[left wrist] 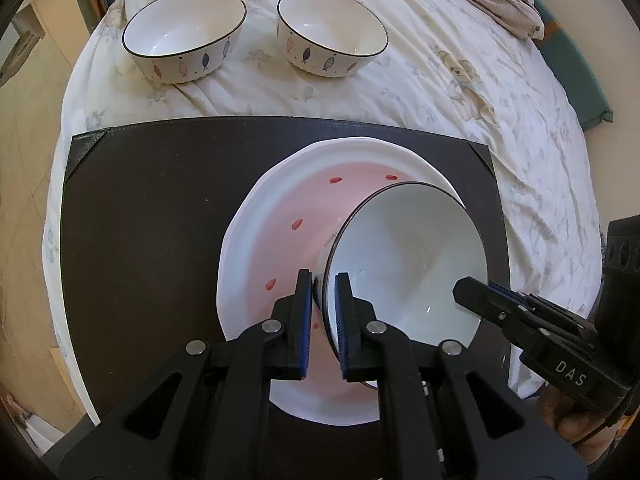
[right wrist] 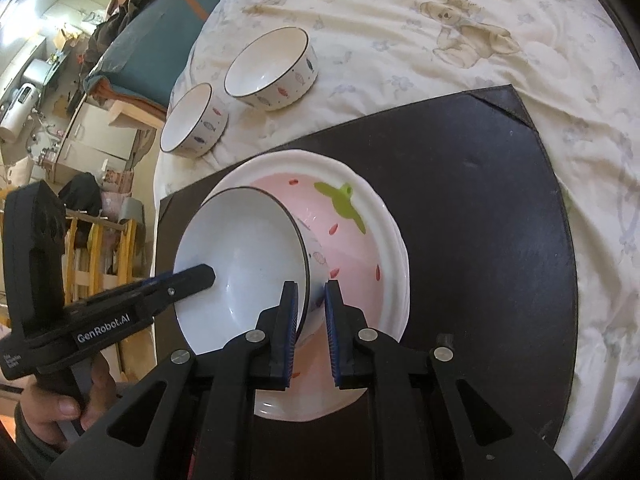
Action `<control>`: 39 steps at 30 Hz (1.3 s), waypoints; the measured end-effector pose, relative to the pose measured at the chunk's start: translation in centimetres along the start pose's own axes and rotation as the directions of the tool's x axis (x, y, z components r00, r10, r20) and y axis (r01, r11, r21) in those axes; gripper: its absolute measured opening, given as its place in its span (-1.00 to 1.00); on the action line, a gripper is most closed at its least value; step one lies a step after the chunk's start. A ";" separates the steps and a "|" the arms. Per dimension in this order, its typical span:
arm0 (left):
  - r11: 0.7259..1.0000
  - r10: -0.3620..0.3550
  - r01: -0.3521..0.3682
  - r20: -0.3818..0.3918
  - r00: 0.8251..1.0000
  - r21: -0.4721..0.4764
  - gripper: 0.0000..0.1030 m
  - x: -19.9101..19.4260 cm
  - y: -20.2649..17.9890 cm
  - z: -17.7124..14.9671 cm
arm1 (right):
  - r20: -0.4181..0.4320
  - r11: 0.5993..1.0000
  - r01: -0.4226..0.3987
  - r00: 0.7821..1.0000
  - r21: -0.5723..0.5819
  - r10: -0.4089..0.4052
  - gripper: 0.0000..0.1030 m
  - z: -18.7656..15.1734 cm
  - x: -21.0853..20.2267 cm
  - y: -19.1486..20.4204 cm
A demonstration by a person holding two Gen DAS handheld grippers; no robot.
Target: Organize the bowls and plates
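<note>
Underneath everything lies a cream bedsheet (left wrist: pixel 420 80) printed with teddy bears, and on it a dark mat (left wrist: pixel 152 216) carries the work. A pink strawberry plate (left wrist: pixel 280 208) sits on the mat, apparently on top of one or more white plates, though the stack's count is hard to read. Over the plate's near side a white bowl with a dark rim (left wrist: pixel 408 256) is tilted, one edge lifted. The left gripper (left wrist: pixel 324 280) has its fingers narrowly parted with the bowl's left rim pinched between the blue pads. The right gripper (right wrist: pixel 311 292) clamps the opposite rim the same way, one finger inside the bowl and one outside. Far across the sheet, well apart from the mat, two fish-patterned bowls (left wrist: pixel 184 36) stand upright side by side, close but not touching.
</note>
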State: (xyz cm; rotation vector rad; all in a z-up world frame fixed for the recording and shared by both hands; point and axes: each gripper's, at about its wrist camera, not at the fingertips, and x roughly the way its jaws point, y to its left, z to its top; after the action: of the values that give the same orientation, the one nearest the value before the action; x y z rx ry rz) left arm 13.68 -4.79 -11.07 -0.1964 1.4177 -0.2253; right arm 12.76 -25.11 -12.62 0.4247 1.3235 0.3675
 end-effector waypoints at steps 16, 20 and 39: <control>1.000 0.018 -0.018 0.031 0.999 0.013 -0.83 -0.3 0.3 0.0 | -0.013 1.000 -0.014 1.000 -0.027 0.014 -0.65 -0.1 0.3 0.7; 0.998 0.052 -0.053 0.042 0.998 0.029 -0.82 -0.3 0.0 -0.1 | -0.010 0.999 -0.007 1.000 -0.033 0.007 -0.64 -0.2 0.3 0.8; 0.977 0.207 -0.211 0.245 0.947 -0.010 0.38 -4.5 1.9 -0.1 | 0.071 1.000 0.020 0.997 0.022 -0.021 0.56 0.3 -1.1 0.4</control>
State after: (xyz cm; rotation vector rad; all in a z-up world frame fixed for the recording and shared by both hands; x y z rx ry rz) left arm 13.03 -1.72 -7.31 -0.0562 1.1794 -0.0346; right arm 12.82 -25.37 -11.44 0.4379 1.2627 0.3184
